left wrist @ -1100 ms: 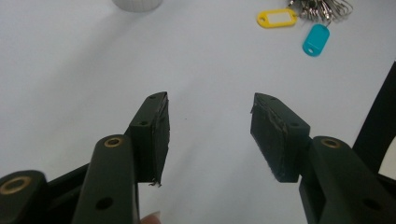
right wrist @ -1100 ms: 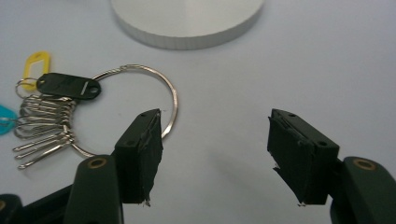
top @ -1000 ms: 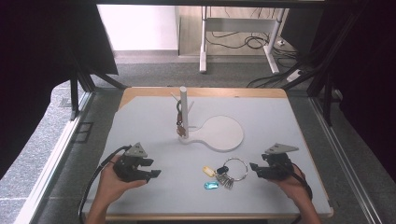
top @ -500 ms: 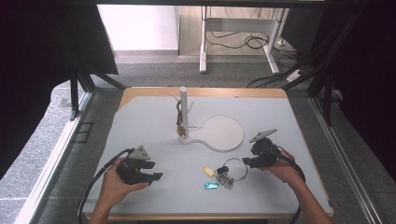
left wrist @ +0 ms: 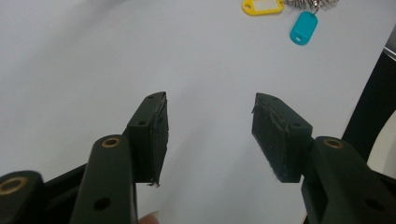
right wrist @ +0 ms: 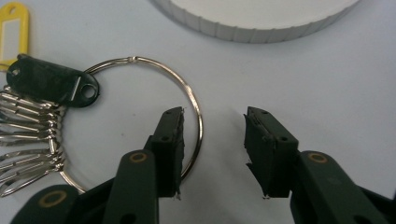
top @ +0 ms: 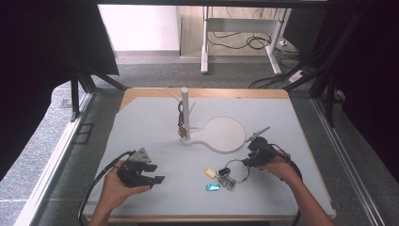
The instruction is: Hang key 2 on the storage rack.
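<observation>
Thin metal key ring [right wrist: 187,100] with plastic tags, straddled by spread right hand-held gripper [right wrist: 212,116], left hand-held gripper [left wrist: 210,109] spread, empty

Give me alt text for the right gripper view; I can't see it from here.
The right tool is open, one jaw inside the big metal key ring lying on the grey table, the other outside it, the wire between them. Keys, a black tag and a yellow tag hang at the ring's left; a white round base lies ahead.

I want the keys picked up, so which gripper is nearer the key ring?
Right. The right gripper is open with the key ring between its jaws; the left gripper sits well off to its left.
</observation>
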